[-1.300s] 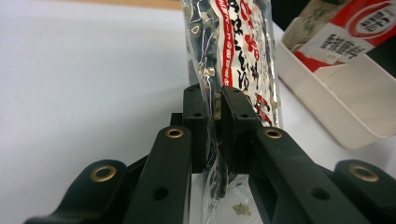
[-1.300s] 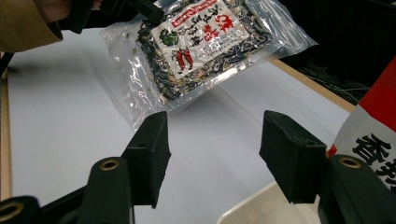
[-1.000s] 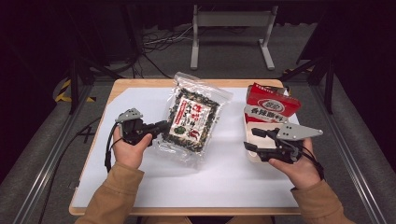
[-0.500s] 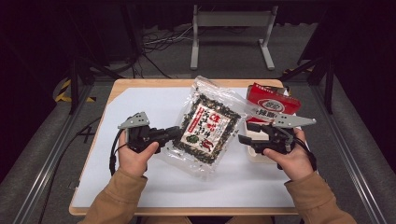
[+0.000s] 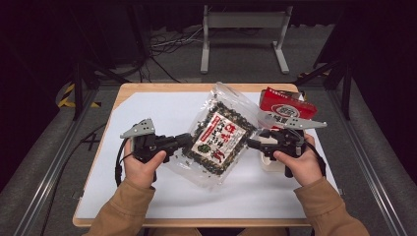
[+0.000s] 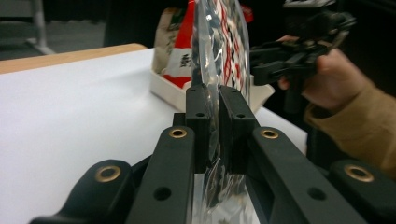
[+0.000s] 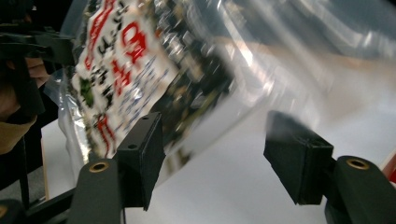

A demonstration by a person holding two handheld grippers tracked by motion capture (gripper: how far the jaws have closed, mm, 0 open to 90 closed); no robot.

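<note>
A clear bag of dark dried seaweed with a red-and-white label point(image 5: 219, 137) hangs tilted above the white table top. My left gripper point(image 5: 184, 142) is shut on the bag's left edge; in the left gripper view both pads point(image 6: 198, 105) pinch the clear film point(image 6: 219, 42). My right gripper point(image 5: 251, 143) is at the bag's right edge, and its jaws have just been opening. In the right gripper view, the right gripper point(image 7: 224, 140) stands wide open. The bag point(image 7: 126, 70) hangs just beyond its left pad, and neither pad presses it.
A red-and-white packet point(image 5: 285, 105) leans in a shallow white tray point(image 5: 268, 163) behind my right hand. A white sheet point(image 5: 147, 108) covers the wooden table. A metal stand point(image 5: 243, 29) and cables lie on the floor beyond the far edge.
The bag has risen off the table and shifted right in the left gripper. The right gripper left the red packet, swung left to the bag's edge and opened wider.
</note>
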